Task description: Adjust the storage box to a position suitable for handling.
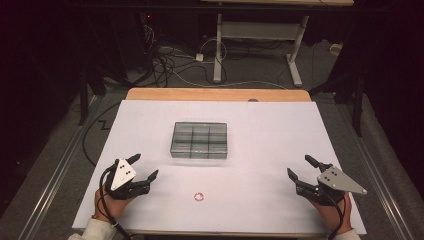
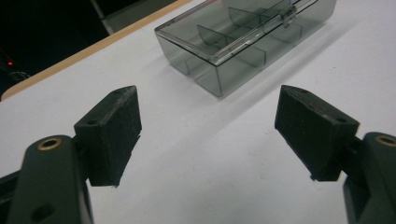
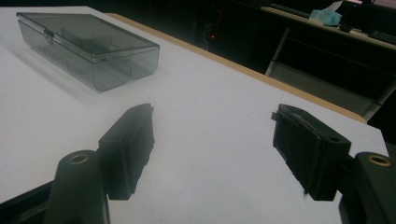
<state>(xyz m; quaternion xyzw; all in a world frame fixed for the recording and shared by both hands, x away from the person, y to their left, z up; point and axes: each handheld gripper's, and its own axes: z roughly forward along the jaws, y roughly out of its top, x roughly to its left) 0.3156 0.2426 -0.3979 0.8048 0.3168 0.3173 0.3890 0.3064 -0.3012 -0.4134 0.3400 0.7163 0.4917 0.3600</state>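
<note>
Both claws, left claw (image 1: pixel 146 166) and right claw (image 1: pixel 300 167), gape wide and empty, flanking small pinkish ring (image 1: pixel 199 196); closed smoky clear plastic compartment box (image 1: pixel 199 140) sits mid-desk, reachable.

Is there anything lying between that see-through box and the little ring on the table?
No. In the high view, only bare white tabletop separates the box from the ring.

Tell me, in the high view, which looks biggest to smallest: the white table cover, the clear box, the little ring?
1. white table cover
2. clear box, lid shut, with dividers inside
3. little ring, by far the smallest
</note>
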